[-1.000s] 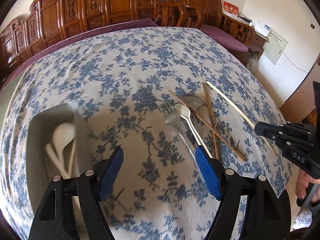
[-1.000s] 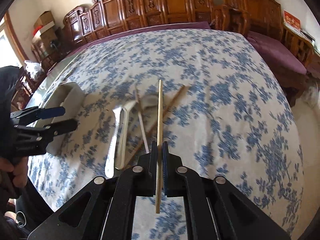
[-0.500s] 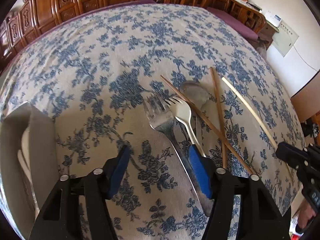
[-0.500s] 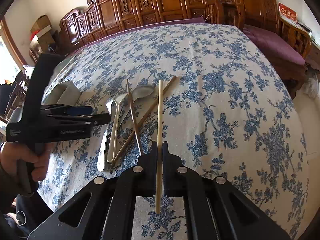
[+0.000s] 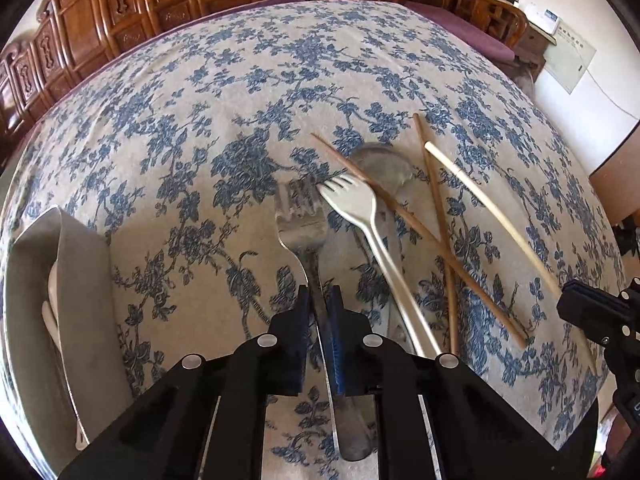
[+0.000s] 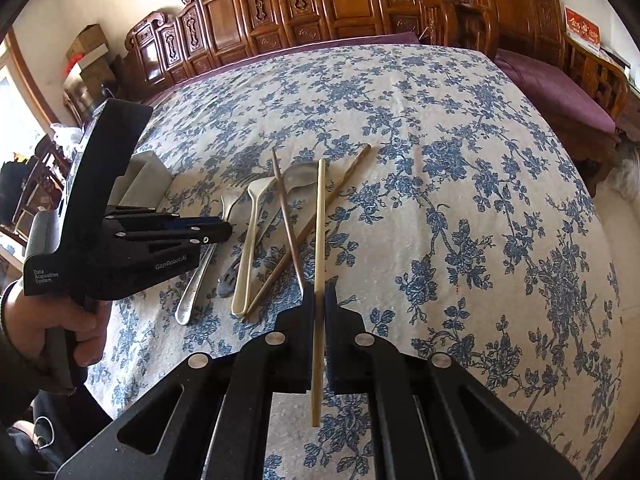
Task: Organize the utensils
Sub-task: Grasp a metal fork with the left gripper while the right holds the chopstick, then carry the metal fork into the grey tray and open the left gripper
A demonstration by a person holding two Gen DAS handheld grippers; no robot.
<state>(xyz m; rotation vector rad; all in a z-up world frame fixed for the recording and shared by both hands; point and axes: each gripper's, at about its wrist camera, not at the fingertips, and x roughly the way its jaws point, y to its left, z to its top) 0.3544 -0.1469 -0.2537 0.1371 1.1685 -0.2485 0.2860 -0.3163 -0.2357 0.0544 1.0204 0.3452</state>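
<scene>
Left wrist: chopsticks (image 5: pixel 436 236) beside fork (image 5: pixel 308 240)

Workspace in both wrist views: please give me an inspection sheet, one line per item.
Surface: tablecloth, blue flowers, covers the table.
Job's things: metal fork, pale plastic fork, metal spoon, two brown chopsticks, light chopstick, grey tray holding white utensils.
Clutter: nothing seen.
Grippers: left gripper has just closed on the metal fork's handle; right gripper shut on the light chopstick.
Cables: nothing seen on the table.
Surroundings: carved wooden chairs, cardboard boxes.
</scene>
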